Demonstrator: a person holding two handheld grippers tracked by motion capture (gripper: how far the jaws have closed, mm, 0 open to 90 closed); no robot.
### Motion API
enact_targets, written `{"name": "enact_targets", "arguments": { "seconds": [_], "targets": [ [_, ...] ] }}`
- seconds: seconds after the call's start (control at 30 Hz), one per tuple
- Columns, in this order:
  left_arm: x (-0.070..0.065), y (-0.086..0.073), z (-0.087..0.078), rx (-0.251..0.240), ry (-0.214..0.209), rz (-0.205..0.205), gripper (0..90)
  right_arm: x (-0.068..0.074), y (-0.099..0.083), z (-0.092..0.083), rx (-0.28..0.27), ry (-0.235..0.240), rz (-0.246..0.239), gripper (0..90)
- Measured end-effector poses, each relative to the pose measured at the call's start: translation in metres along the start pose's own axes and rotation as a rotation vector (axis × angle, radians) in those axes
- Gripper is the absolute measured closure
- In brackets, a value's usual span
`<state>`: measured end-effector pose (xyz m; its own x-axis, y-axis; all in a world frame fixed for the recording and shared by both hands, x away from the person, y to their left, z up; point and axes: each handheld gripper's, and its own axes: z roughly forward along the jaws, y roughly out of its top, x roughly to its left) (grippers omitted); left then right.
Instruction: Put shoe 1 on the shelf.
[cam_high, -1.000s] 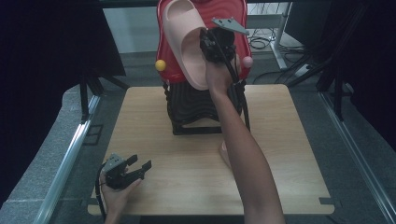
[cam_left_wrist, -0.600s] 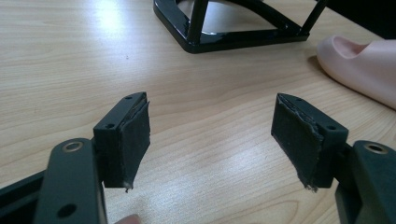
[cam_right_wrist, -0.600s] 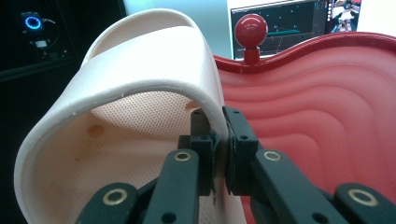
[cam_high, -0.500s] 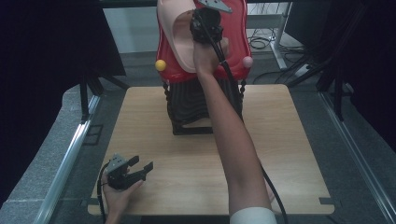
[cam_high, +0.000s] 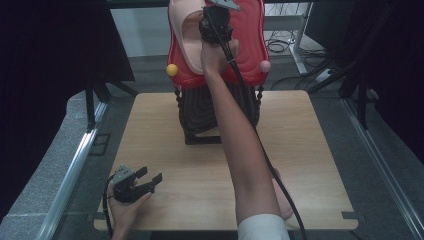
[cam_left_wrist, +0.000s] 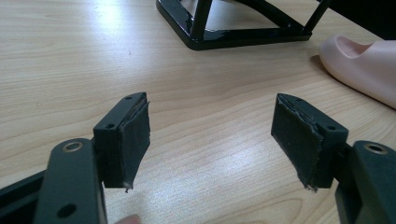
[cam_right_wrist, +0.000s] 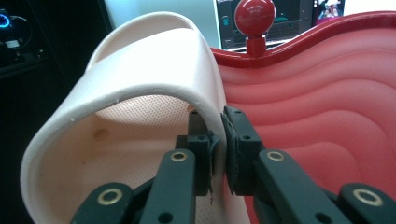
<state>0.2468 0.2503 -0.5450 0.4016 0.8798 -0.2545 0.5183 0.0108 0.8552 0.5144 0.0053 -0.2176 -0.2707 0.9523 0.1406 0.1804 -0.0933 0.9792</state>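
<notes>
We hold the right gripper (cam_high: 216, 22) out at the far edge of the scene, above the far side of the table (cam_high: 310, 150), with our right arm stretched across the board. Its jaws are pinched on the strap of a pale pink slipper (cam_right_wrist: 140, 93), one pad inside the strap and one outside, and they have just eased open a little with the strap between them. The slipper (cam_high: 187, 30) lies against the left half of the red wavy rack (cam_high: 252, 40), which stands on a black frame (cam_high: 200, 125) at the far middle of the table. A yellow ball (cam_high: 172, 69) sits at the rack's left corner and a pink ball (cam_high: 265, 65) at its right. The left gripper (cam_high: 145, 181) rests low at the near left corner of the table, its jaws spread wide with nothing between them. In the left gripper view a second pale pink slipper (cam_left_wrist: 364, 65) lies flat on the table to the right, just beside the black frame.
</notes>
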Motion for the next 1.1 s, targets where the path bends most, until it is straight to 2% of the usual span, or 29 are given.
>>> {"name": "enact_targets", "arguments": {
  "seconds": [0.13,0.2,0.23,0.37,0.63,0.73,0.9,0.93,1.0,1.1],
  "targets": [
    [-0.001,0.0,0.0,0.0,-0.002,0.0,28.1,0.0,-0.001,0.0,0.003,0.006,-0.003,76.8],
    [-0.001,0.0,0.0,0.0,-0.003,0.002,28.1,0.0,-0.001,-0.001,0.002,0.012,-0.008,72.0],
    [-0.001,0.0,0.0,-0.002,-0.017,-0.007,28.1,-0.001,-0.001,-0.003,-0.003,0.015,-0.025,65.9],
    [-0.002,0.001,0.0,0.0,-0.005,0.002,28.0,-0.004,-0.001,-0.009,-0.001,0.03,-0.039,60.8],
    [-0.002,0.0,0.001,0.009,0.011,0.007,27.9,-0.026,-0.006,-0.043,0.021,0.115,-0.067,56.6],
    [-0.004,0.0,0.002,0.01,0.013,0.009,28.0,-0.036,-0.014,-0.06,0.041,0.167,-0.074,56.0],
    [-0.008,0.0,0.004,0.015,0.015,0.017,27.9,-0.051,-0.032,-0.096,0.044,0.24,-0.094,55.9],
    [-0.008,0.0,0.004,0.015,0.015,0.017,27.9,-0.051,-0.032,-0.096,0.044,0.24,-0.094,55.9],
    [-0.009,-0.001,0.006,0.019,0.012,0.013,27.9,-0.056,-0.043,-0.114,0.046,0.272,-0.098,55.9],
    [-0.01,-0.001,0.007,0.022,0.011,0.015,28.0,-0.058,-0.052,-0.124,0.047,0.288,-0.106,55.9]
  ]
}}
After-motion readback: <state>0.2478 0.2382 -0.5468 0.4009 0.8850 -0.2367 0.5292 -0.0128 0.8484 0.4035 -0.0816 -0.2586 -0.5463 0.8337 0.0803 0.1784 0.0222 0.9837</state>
